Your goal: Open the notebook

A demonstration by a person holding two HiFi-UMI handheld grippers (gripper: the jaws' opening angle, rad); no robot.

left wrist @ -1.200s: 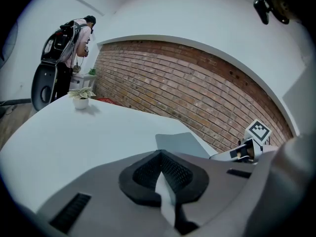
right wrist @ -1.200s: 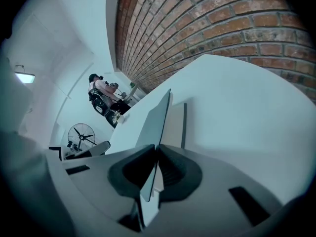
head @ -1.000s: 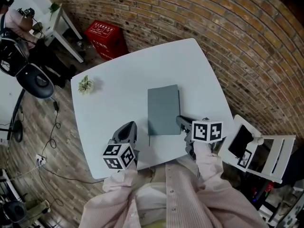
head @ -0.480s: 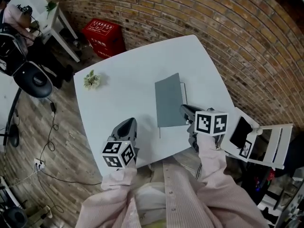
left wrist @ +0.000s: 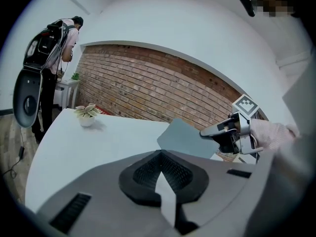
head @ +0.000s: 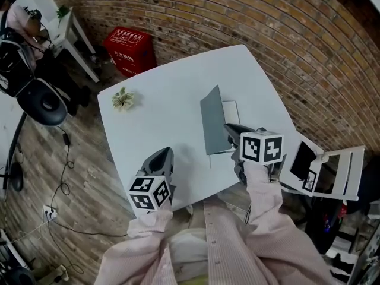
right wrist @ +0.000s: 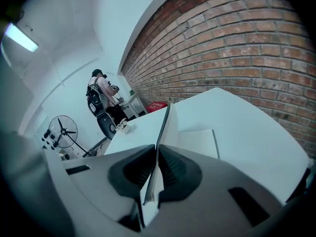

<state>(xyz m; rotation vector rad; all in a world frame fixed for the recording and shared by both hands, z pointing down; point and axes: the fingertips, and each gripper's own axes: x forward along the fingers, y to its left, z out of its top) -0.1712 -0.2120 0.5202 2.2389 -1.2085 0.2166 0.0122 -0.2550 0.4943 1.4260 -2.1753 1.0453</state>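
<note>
One notebook (head: pixel 212 120), two grippers, one potted plant (head: pixel 123 98), one red crate (head: pixel 132 49).

The right gripper (head: pixel 228 129) is narrow, its jaws pinched on the near edge of the notebook's grey cover. The cover stands tilted up, edge-on between the pads and running ahead of the gripper. A white page (head: pixel 231 111) lies flat on the worktop (head: pixel 160 117) just right of it.

The left gripper (head: pixel 161 157) is closed with its tips together and holds nothing. It sits over bare worktop, left of the right gripper and apart from the notebook.

The plant stands ahead and left of the left gripper, well apart. The crate sits on the floor beyond the far worktop edge. Nothing lies between either gripper and the notebook.
</note>
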